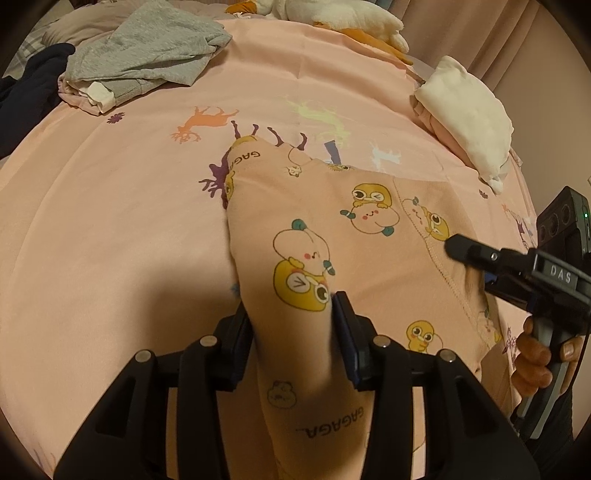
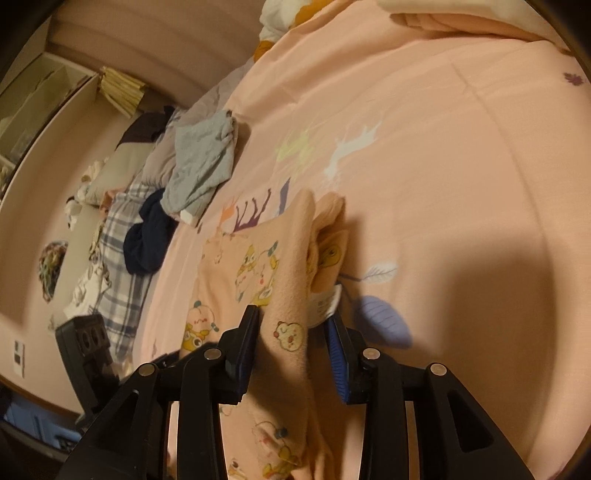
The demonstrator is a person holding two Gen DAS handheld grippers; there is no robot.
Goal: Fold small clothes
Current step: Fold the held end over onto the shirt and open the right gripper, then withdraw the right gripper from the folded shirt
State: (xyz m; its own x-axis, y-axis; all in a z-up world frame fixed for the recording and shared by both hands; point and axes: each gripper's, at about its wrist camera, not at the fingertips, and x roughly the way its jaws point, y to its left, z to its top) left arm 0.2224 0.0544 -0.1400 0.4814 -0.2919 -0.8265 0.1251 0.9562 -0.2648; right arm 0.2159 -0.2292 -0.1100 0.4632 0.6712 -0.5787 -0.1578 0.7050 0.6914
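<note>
A pink child's garment printed with yellow ducks lies on the pink bedsheet, partly folded. A raised ridge of it runs between the fingers of my left gripper, whose jaws stand apart and slack around the cloth. In the right wrist view the garment has its doubled edge and white label between the fingers of my right gripper. There the cloth touches the left pad and a gap shows at the blue right pad. The right gripper also shows at the garment's right edge, held by a hand.
A grey garment and a dark navy one lie at the far left of the bed. A folded cream pile sits at the far right edge. A plush toy lies at the head.
</note>
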